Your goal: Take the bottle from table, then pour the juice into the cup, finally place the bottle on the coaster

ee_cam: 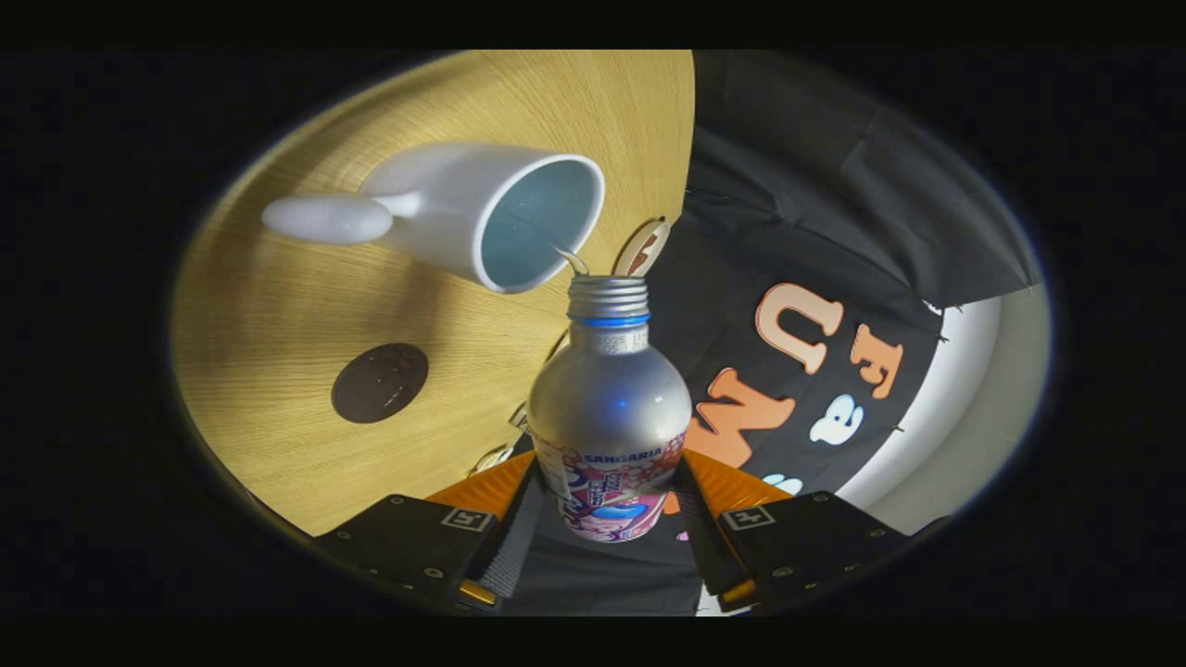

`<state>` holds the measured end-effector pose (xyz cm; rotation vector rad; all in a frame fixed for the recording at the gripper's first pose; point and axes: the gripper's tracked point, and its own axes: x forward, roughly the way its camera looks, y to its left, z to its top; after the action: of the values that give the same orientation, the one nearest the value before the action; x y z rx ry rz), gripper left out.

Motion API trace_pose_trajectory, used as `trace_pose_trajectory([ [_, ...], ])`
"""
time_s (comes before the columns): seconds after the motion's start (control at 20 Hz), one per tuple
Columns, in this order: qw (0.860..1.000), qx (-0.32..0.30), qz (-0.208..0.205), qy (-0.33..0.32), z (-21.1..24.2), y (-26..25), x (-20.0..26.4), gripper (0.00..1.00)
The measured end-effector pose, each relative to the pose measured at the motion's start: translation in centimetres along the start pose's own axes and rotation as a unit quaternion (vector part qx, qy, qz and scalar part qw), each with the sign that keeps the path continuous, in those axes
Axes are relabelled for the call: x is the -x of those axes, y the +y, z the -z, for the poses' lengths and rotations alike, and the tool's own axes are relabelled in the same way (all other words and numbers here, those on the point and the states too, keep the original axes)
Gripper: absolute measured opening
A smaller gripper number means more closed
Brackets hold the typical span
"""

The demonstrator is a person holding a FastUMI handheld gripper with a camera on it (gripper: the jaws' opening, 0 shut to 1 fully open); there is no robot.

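The gripper (611, 547) is being seen from behind its two fingers (505, 547), which are being pressed against the two sides of a silver metal bottle with a pink and blue printed label (609, 417). The lower, labelled part of the bottle is being clamped between the fingers, so that the bottle is being held clear of the tabletop. The bottle's body is being pointed forward, away from the gripper, with its ribbed, uncapped silver neck and blue ring (609, 306) at the far end.

Just beyond the neck, a thin stream of liquid (573, 259) is being let out from the bottle's mouth towards a white ceramic cup with a pale blue inside and a rounded handle (482, 218). The stream is being met at the near rim of the cup. The cup is being shown on a light wooden tabletop (278, 324), close to the edge of the tabletop that borders the black cloth wall, with its handle turned away from that edge.

A dark brown round coaster (380, 383) is lying flat on the tabletop, well apart from the cup and farther in from that edge. Nothing is being carried on the coaster. A small wooden tag-like piece (643, 248) is being seen at the tabletop's edge, just beside the bottle's neck; what it is cannot be told.
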<state>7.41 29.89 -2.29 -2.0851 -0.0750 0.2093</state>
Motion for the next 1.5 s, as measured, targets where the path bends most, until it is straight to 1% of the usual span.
trace_pose_trajectory([
  [0.3, 1.000, 0.004, 0.001, -0.004, -0.3, -0.4, 0.4, 0.74],
  [1.0, 0.999, 0.040, 0.010, -0.004, -0.4, -1.5, 1.0, 0.74],
  [1.2, 0.999, 0.048, 0.007, -0.009, -0.7, -1.4, 1.0, 0.74],
  [1.5, 0.999, 0.038, -0.001, -0.011, -0.7, -0.6, 1.1, 0.74],
])
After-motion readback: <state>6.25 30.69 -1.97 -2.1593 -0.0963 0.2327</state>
